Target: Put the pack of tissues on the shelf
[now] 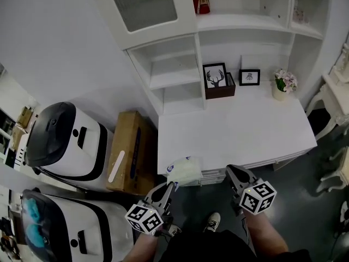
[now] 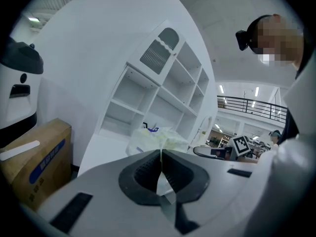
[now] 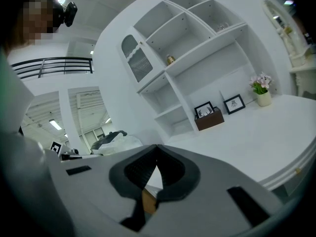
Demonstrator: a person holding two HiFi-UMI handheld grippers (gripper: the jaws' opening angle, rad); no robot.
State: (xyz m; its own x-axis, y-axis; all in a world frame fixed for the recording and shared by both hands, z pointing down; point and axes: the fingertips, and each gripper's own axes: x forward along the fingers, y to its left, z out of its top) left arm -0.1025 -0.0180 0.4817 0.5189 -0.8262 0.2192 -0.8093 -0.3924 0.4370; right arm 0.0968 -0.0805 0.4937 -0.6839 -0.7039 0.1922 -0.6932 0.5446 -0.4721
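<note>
- Tongs on the left are pinched shut on the edge of the pack of tissues.
- The pack is at the front left corner of the white desk, well below the shelf.
- Tongs on the right are closed with nothing in them.

cabinet door: top cut off | pack of tissues: print unreadable

Well ahead of the fingers, on the desk: deer picture, frame, flowers; box left of the fingers.
</note>
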